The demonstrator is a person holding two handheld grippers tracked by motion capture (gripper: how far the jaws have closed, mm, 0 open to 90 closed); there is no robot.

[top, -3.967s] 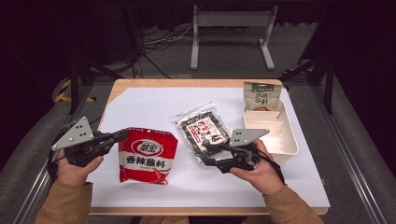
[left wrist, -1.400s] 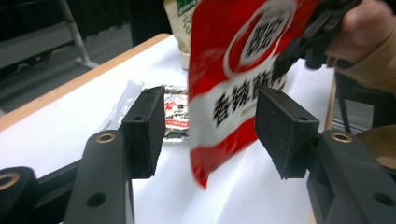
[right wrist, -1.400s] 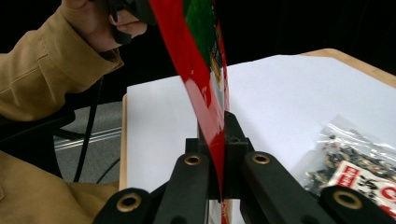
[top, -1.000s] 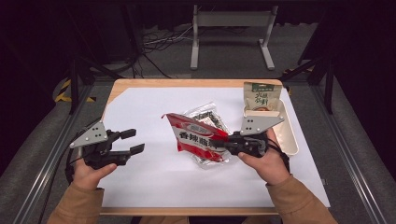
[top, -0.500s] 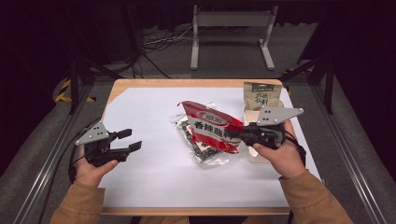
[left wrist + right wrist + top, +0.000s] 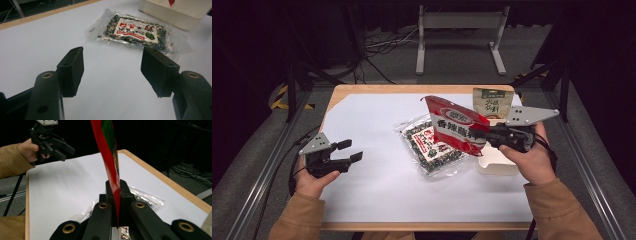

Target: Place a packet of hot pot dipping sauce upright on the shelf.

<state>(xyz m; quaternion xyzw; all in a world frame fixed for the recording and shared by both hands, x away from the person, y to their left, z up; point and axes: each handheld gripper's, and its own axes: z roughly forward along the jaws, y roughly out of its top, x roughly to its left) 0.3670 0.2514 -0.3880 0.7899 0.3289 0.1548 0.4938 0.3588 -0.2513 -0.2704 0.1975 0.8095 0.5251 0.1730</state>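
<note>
Pinching the red pouch [image 6: 455, 131] by its lower right corner, the right gripper [image 6: 479, 133] has its jaws fully closed on the foil and holds it lifted off the table [image 6: 372, 185], tilted, above the clear packet [image 6: 431, 145] and beside the white tray [image 6: 497, 162]. The pouch is glossy red with a white oval logo and white characters; edge-on in the right gripper view [image 6: 110, 152] it shows a green streak. The left gripper [image 6: 349, 151] hovers well apart, jaws wide with nothing between them.

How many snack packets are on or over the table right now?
3: a red packet held in the right gripper, a clear packet lying mid-table, a green packet standing in the white tray.
</note>
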